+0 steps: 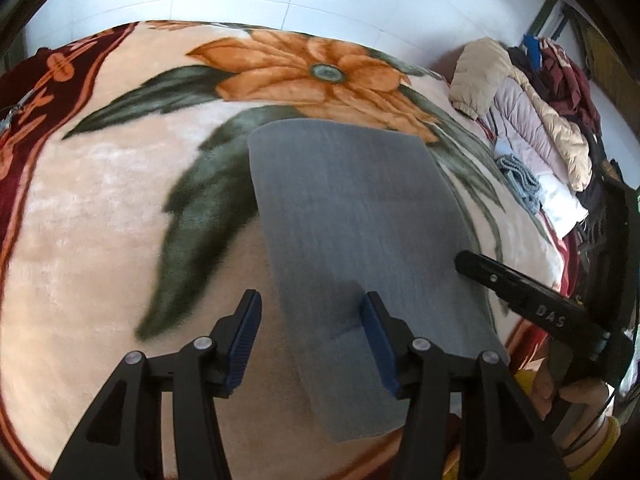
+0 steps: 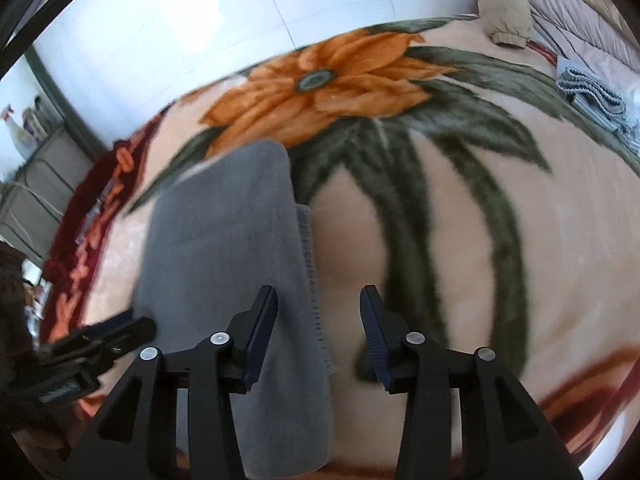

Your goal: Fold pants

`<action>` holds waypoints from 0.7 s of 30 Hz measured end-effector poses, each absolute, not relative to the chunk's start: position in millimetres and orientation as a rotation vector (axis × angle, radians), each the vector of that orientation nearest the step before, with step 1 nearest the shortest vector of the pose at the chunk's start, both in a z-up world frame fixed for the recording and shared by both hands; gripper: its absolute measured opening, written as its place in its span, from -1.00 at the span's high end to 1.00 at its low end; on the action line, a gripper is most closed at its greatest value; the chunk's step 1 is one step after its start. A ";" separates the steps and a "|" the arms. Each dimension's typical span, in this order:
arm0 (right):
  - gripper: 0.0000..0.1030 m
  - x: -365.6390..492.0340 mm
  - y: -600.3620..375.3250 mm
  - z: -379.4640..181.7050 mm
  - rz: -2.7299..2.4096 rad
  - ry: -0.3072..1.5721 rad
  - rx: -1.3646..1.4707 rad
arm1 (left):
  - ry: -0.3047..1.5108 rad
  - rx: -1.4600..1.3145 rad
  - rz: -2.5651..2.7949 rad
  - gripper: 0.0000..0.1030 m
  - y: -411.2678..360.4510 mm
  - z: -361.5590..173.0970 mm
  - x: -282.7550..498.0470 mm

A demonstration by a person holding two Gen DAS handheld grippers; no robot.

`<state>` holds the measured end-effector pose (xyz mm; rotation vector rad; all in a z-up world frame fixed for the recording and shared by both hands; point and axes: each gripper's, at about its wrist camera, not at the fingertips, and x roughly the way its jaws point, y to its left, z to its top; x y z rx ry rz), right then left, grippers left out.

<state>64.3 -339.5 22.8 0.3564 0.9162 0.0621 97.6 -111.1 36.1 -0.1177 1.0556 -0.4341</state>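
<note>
Left wrist view: grey pants (image 1: 352, 248) lie folded into a long flat strip on a flowered blanket (image 1: 100, 208). The left gripper (image 1: 310, 342) hangs over the strip's near end, jaws apart and empty, one finger over blanket, the other over cloth. The right gripper (image 1: 520, 296) reaches in beside the far edge.

Right wrist view: the right gripper (image 2: 318, 338) is released, straddling the pants' (image 2: 224, 240) ribbed edge. For the next fold, I'd pinch both near corners evenly, through all layers.
</note>
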 end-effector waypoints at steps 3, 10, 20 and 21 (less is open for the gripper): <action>0.01 62.3 -334.5 30.9 0.102 0.900 0.378 | 1.053 -0.133 -0.437 -0.06 -109.5 38.2 98.8; -0.05 75.8 -325.7 5.6 0.094 0.961 0.327 | 1.070 -0.145 -0.456 -0.06 -116.3 32.4 104.3; -0.33 72.6 -337.4 -14.3 0.190 0.961 0.498 | 1.098 -0.248 -0.476 -0.18 -117.5 13.5 115.8; -0.33 72.5 -334.9 -14.5 0.198 0.962 0.495 | 1.096 -0.255 -0.480 -0.18 -116.8 12.9 115.6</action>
